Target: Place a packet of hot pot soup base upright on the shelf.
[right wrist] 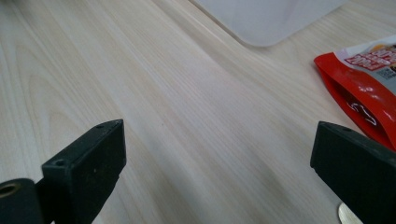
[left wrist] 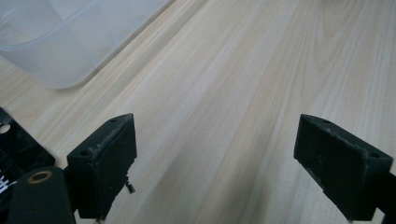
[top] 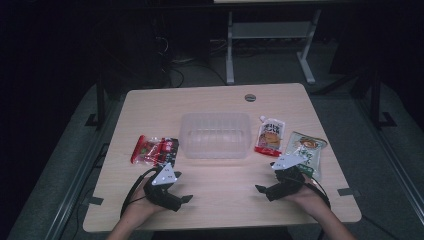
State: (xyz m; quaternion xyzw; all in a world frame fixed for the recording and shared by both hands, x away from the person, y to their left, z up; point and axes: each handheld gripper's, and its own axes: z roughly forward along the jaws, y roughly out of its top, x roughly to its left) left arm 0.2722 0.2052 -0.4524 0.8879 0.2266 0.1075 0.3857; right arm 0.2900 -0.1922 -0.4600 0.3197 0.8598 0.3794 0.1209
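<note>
A clear plastic tub stands in the middle of the wooden table. To its left lies a red and black snack packet. On its right lie a red and white spouted pouch and a green and white packet. My left gripper rests near the front edge, held in a hand, open over bare wood, with the tub's corner ahead on the left. My right gripper is open too, empty, with the red pouch just ahead on its right and the tub's corner beyond.
A round cable hole sits near the table's far edge. Behind the table stand the white legs of another desk and dark floor with cables. Tape marks sit on the front corners.
</note>
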